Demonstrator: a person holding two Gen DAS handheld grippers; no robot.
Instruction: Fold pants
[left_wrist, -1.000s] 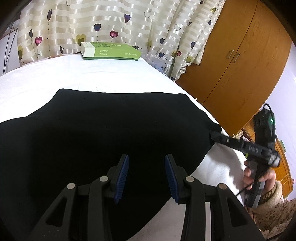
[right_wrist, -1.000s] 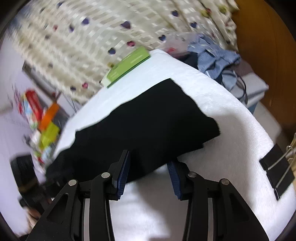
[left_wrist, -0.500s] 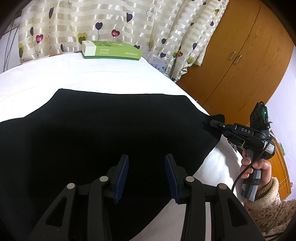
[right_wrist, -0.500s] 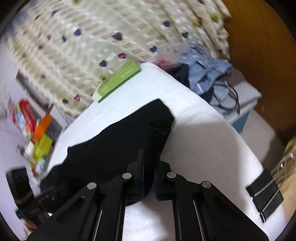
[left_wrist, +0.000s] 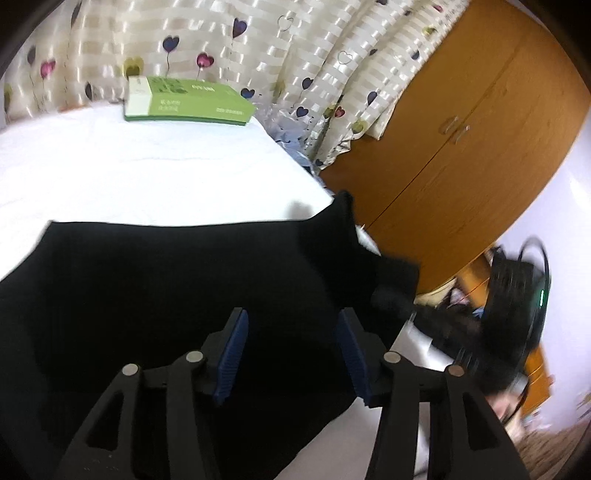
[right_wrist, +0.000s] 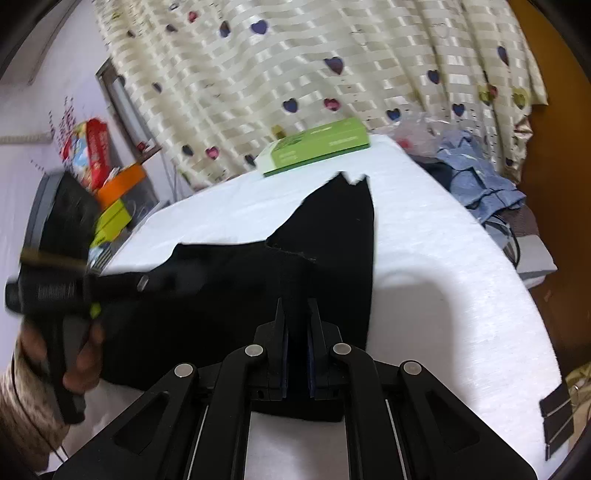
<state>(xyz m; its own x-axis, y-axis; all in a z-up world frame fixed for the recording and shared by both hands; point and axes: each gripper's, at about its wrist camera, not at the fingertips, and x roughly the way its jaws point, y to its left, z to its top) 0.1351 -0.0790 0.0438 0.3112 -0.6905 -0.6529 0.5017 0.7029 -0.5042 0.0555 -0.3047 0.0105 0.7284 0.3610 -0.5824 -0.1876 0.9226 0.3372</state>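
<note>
Two fisheye views look along handheld tools over a bench covered in a white fleecy cloth (left_wrist: 155, 173). In the left wrist view, a pair of black fabric pants (left_wrist: 177, 295) lies spread across the near half of the cloth, reaching from the left edge of the picture to the bench's right side. The left tool (left_wrist: 291, 350) hangs over the near part of the pants with its blue-padded fingers (left_wrist: 233, 347) wide apart and nothing between them. At the far edge of the bench rests a flat green and white cardboard box (left_wrist: 188, 99), with a cream striped curtain printed with hearts (left_wrist: 258, 48) behind it. To the right, one corner of the pants is raised off the cloth, and beside it the right tool appears as a dark blur in front of an orange-brown wooden wardrobe (left_wrist: 480, 147). In the right wrist view, the person's left hand (right_wrist: 79, 354) grips the handle of the left tool at the far left, blurred. In the middle, the pants are pulled up into a peak, with white cloth showing to the far side and to the right. The right tool (right_wrist: 297, 347) has its fingers closed together, clamped on a near fold of the pants. The green box sits beyond the peak, and a heap of blue clothing (right_wrist: 476, 181) lies off the bench's right side.
</note>
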